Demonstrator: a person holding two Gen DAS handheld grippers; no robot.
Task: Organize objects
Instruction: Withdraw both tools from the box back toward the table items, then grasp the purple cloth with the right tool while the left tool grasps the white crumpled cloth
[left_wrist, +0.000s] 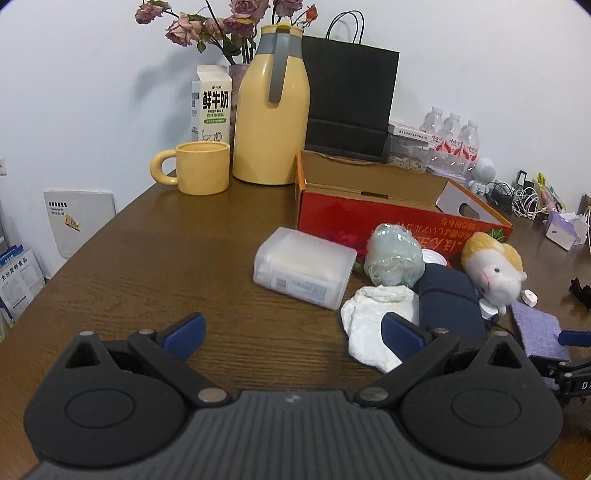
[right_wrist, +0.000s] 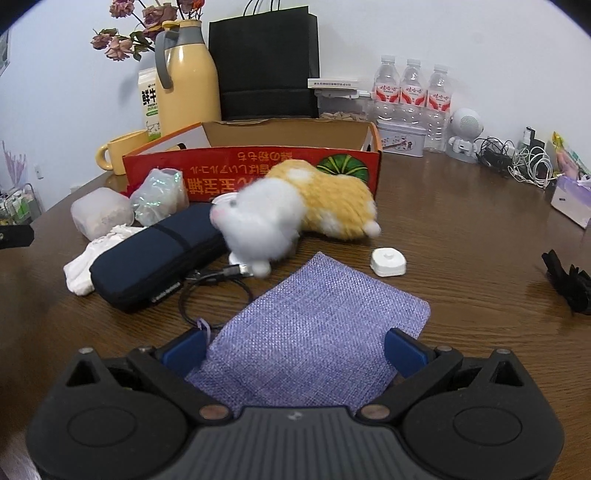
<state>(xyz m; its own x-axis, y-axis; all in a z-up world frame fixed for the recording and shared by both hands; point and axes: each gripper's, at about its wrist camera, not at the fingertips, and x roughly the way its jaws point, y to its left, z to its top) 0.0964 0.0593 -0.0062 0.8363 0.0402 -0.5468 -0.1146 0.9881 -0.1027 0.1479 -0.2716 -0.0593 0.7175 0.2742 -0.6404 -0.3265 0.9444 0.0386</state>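
Observation:
My left gripper (left_wrist: 293, 332) is open above bare wood; its right finger is at the edge of a crumpled white cloth (left_wrist: 369, 321). Ahead lie a clear plastic container (left_wrist: 304, 271) on its side, a shiny crumpled bag (left_wrist: 393, 260), a navy zip case (left_wrist: 448, 299) and a white-and-orange plush hamster (left_wrist: 491, 273). My right gripper (right_wrist: 295, 350) is open, its fingers on either side of a flat purple woven pouch (right_wrist: 317, 332) on the table. Beyond the pouch are the plush hamster (right_wrist: 295, 206), the navy case (right_wrist: 159, 254), a black cable (right_wrist: 207, 291) and a small white square device (right_wrist: 388, 262).
An open red cardboard box (right_wrist: 258, 166) stands behind the pile. A yellow mug (left_wrist: 201, 168), yellow thermos (left_wrist: 271, 110), milk carton (left_wrist: 210, 103) and black paper bag (left_wrist: 351, 99) line the back. Water bottles (right_wrist: 410, 96), a tin (right_wrist: 400, 138), tangled cables (right_wrist: 524, 162) and a black clip (right_wrist: 569, 284) sit to the right.

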